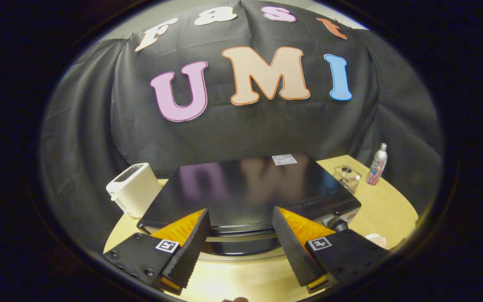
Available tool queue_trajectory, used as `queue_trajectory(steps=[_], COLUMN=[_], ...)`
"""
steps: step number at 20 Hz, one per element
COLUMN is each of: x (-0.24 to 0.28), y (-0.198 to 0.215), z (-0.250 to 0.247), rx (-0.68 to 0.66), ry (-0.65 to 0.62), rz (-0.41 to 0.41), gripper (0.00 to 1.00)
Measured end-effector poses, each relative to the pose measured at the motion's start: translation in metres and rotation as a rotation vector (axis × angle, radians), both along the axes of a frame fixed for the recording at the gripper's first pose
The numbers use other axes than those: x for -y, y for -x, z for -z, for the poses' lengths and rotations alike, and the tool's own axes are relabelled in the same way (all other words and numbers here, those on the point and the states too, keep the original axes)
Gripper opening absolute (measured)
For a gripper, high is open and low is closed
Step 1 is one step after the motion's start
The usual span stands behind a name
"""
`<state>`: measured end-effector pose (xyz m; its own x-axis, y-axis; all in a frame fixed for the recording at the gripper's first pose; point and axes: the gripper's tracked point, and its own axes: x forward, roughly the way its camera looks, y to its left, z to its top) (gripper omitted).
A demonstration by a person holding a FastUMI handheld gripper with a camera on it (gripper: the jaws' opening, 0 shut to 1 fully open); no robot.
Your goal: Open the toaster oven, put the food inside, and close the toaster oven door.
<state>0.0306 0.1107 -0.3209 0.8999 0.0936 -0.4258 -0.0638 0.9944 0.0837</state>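
we see the toaster oven (250, 188), a glossy black box with a flat, mirror-like top and a small white label near its back edge. it sits square on the pale worktop (384, 201), its front edge just ahead of the spread fingers (285, 237).

claw (241, 243) spread wide, above toaster oven (250, 188)

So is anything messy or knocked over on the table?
Nothing stands out. The toaster oven, white toaster, clear box and bottle all sit upright on the table. The tongs hang open above the oven's front.
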Motion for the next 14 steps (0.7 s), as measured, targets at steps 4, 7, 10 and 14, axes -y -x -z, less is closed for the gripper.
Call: queue_trajectory(steps=[4, 7, 10, 14], x=[0.002, 0.006, 0.008, 0.011], y=[0.006, 0.02, 0.024, 0.038], z=[0.004, 0.005, 0.008, 0.009], rx=[-0.016, -0.034, -0.054, -0.06], ry=[0.049, 0.042, 0.023, 0.023], rz=[-0.012, 0.006, 0.002, -0.004], gripper=[0.96, 0.96, 0.97, 0.97])
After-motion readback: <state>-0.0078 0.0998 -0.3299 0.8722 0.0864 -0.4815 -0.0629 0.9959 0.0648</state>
